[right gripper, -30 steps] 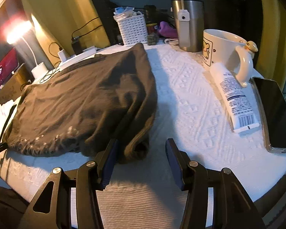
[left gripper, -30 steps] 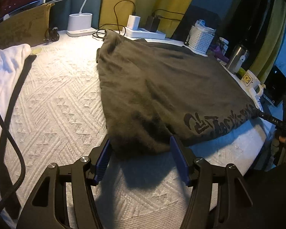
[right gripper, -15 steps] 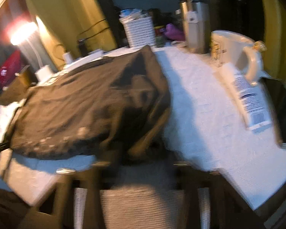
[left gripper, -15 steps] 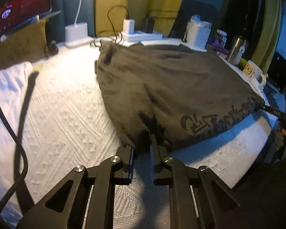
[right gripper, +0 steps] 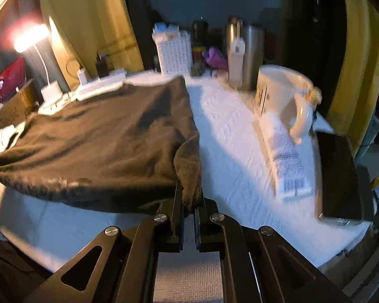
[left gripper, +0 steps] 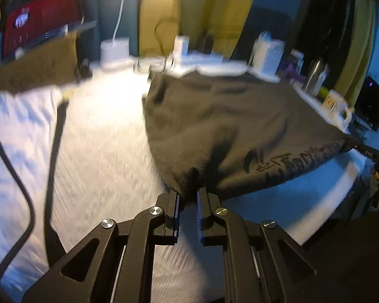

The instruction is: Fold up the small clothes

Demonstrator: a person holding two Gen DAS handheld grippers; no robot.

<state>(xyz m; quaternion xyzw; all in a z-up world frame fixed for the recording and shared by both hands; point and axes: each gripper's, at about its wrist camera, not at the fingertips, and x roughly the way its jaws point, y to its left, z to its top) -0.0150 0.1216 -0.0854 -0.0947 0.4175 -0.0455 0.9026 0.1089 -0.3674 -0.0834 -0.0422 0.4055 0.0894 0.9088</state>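
The left tongs [left gripper: 188, 198] are clamped on the near left corner of a dark grey garment [left gripper: 227, 126], a pinch of cloth bunched between the blue pads. The right tongs [right gripper: 190, 203] are clamped on the near right corner of the same garment [right gripper: 101, 139], a fold of fabric hanging between the pads. The garment lies spread over a white textured worktop [right gripper: 227, 131], reaching toward twelve o'clock. At two o'clock of the right tongs stand a white mug [right gripper: 280, 93], a tube [right gripper: 285, 161] and a dark phone [right gripper: 338, 174].

To fold well, I judge both corners should rise together and level, then travel toward twelve o'clock, keeping the hem taut and clear of the mug.

A second ago both tongs stood wide apart around flat corners; now they grip, and the near hem is lifted off the worktop.
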